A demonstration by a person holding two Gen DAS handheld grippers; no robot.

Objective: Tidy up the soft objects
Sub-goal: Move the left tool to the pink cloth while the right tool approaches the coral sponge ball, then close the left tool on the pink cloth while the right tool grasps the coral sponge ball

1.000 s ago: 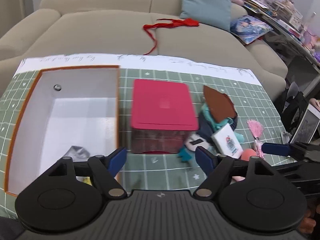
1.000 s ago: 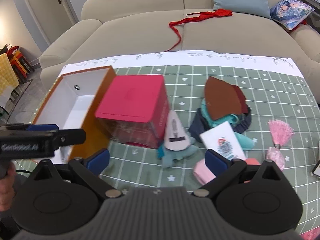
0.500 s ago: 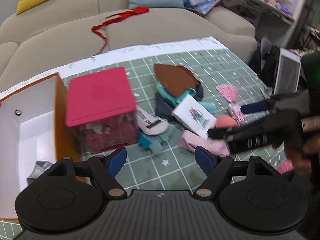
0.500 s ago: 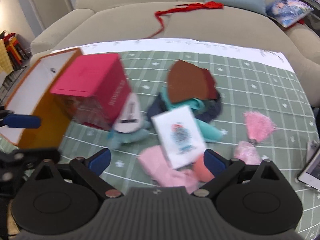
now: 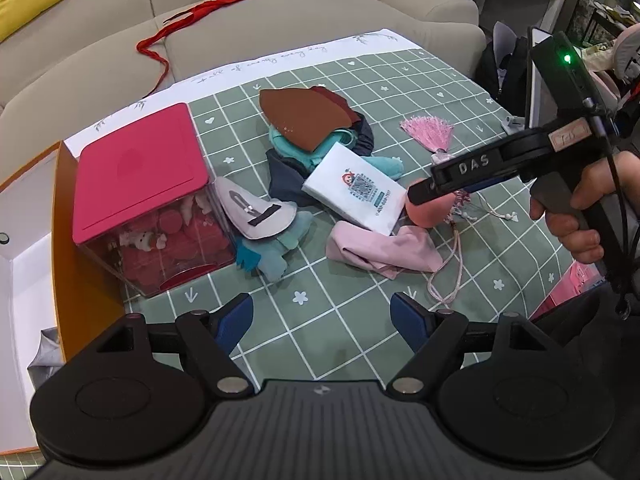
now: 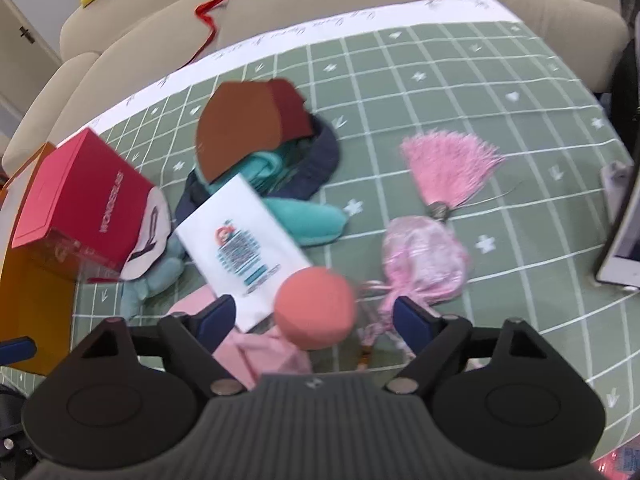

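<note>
A pile of soft things lies on the green grid mat [image 5: 352,332]: brown felt [image 6: 236,132], teal cloth [image 6: 304,216], a pink cloth [image 5: 380,248], a pink tassel [image 6: 448,164] and a pink pouch [image 6: 424,264]. A white packet [image 6: 240,248] rests on the pile. My right gripper [image 6: 314,314] points down over a coral foam ball [image 6: 316,300]. Its jaws are closing with the ball between them, and gaps show on both sides. My left gripper [image 5: 322,312] hangs open over bare mat, nearer than the pile, with nothing between its fingers.
A clear box with a red lid [image 5: 136,168] stands left of the pile, beside an orange box with a white inside [image 5: 24,220]. A tablet [image 6: 624,240] lies at the mat's right edge. A beige sofa [image 5: 280,20] with a red ribbon [image 5: 192,16] sits behind.
Both grippers came down and nearer to the pile. The left view swung from the boxes toward the pile. The right gripper moved over the coral ball and its jaws narrowed.
</note>
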